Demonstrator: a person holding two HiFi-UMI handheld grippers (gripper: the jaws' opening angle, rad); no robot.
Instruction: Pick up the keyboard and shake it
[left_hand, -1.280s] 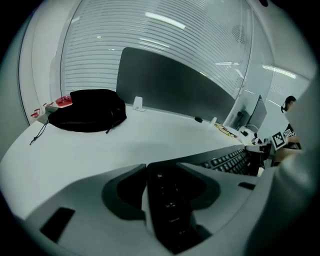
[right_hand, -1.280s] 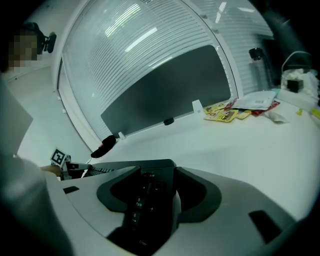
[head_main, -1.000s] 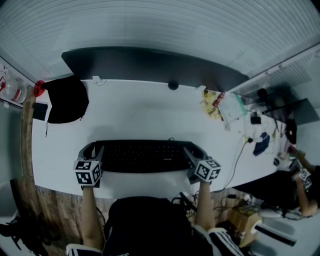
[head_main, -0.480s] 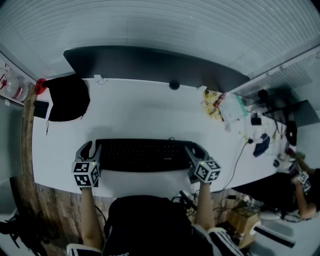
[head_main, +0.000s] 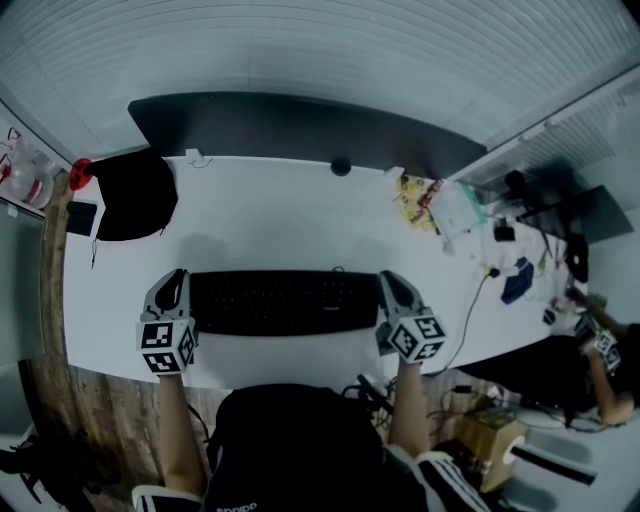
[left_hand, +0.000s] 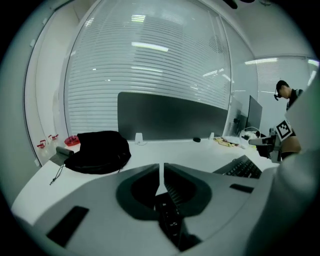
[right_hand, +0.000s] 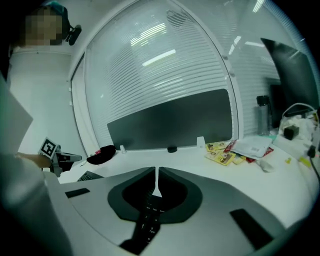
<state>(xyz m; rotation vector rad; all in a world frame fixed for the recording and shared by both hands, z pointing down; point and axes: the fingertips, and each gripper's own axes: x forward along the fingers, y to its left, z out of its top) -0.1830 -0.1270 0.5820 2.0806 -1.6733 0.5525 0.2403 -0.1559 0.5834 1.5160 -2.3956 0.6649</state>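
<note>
Head view: the left gripper (head_main: 178, 288) and the right gripper (head_main: 391, 288) each pinch one end of the black keyboard (head_main: 283, 302).
Both pairs of jaws have just been closing and now stand nearly together, each with a thin edge of the keyboard between its pads. The keyboard spans level between them over the near part of the white desk (head_main: 290, 215). Beyond the keyboard to the left sits a black bag (head_main: 135, 195), and beyond it to the right lie coloured packets (head_main: 418, 200). Behind the keyboard a dark partition (head_main: 300, 128) bounds the desk, with white blinds (head_main: 320, 45) past it.
</note>
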